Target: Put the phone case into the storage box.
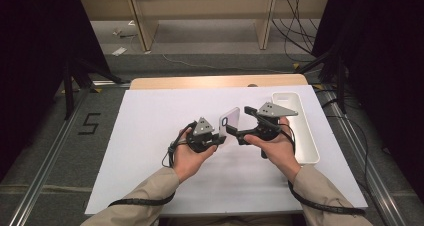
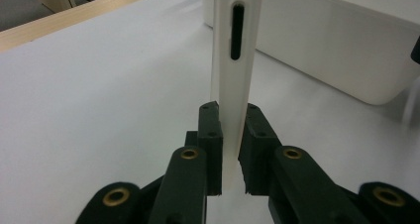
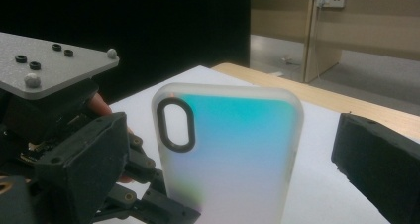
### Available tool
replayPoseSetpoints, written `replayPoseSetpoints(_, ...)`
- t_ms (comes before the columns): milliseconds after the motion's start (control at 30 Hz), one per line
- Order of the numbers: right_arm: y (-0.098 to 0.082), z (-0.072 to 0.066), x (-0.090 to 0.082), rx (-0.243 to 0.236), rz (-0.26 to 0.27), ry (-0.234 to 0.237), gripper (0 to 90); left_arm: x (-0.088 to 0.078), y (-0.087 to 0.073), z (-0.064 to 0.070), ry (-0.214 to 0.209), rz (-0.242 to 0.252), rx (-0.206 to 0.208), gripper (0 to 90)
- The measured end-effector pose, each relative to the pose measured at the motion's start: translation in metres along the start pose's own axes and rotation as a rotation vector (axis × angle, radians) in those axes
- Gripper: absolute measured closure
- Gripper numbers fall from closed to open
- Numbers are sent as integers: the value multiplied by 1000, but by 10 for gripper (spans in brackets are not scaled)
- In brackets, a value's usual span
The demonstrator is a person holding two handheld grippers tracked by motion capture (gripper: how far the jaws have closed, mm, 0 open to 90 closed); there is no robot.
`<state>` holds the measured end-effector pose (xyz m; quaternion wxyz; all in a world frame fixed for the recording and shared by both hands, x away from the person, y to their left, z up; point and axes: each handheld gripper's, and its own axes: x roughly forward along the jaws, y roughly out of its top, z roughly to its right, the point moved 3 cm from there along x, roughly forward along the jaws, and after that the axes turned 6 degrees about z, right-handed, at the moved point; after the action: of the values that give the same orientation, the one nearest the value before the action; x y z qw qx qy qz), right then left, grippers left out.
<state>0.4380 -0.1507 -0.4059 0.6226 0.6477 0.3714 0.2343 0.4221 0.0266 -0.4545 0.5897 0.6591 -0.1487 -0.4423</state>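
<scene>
The left gripper [image 1: 216, 136] pinches a translucent phone case [image 1: 230, 123] upright above the white sheet, jaws narrow on its lower end. The right gripper [image 1: 243, 126], jaws wide, faces the case; I'd close it squarely on the free end before the left lets go, then carry it toward the white tray [image 1: 307, 136] beyond.

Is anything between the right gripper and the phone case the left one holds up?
Nothing visible. The phone case, clamped upright in the left gripper, stands in open air between the open jaws of the right gripper. The white tray sits off beside them.
</scene>
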Motion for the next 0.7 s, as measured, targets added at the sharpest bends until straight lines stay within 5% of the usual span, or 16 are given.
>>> replayPoseSetpoints(700,-6,-5,7,9,5,-28,9,4,2,11,-21,0,-2,806)
